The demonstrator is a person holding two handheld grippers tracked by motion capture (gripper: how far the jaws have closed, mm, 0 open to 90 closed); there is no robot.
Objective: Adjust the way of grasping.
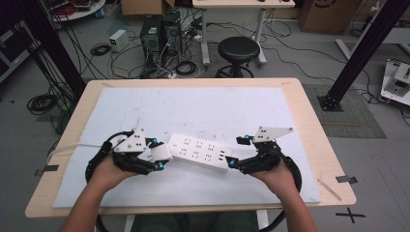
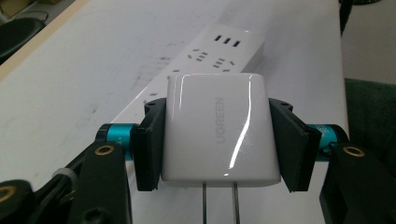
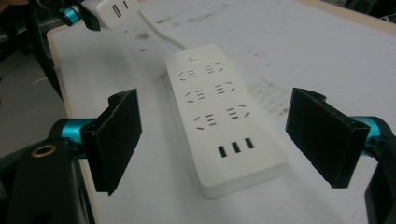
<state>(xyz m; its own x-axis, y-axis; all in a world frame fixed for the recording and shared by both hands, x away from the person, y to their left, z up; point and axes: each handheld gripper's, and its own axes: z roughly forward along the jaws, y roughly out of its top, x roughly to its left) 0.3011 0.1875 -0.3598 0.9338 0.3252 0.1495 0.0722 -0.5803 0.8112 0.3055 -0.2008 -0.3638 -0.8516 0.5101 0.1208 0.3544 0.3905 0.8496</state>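
1. High view: the left gripper (image 1: 155,157) carries a white charger (image 1: 161,153) at the left end of the power strip (image 1: 199,152), which lies flat near the middle of the white mat (image 1: 193,108); the right gripper (image 1: 235,152) sits at the strip's right end.
2. Left gripper view: the jaws pinch the charger (image 2: 219,130) by its two side faces, its two prongs (image 2: 219,203) pointing back toward the camera. Gripping the sides leaves the prong face free, probably for plugging into a socket of the strip (image 2: 219,56) lying beyond.
3. Right gripper view: the jaws stand spread wide and empty, one on each side of the strip's (image 3: 219,116) near end with its three USB ports. Judged from this placing, the right gripper (image 3: 224,140) is set to steady the strip against a push.
4. Surface: the mat, scuffed with dark marks, covers a wooden table (image 1: 309,121).
5. Room: a black stool (image 1: 238,50), computer towers (image 1: 162,31) and loose cables (image 1: 43,101) occupy the grey floor behind.
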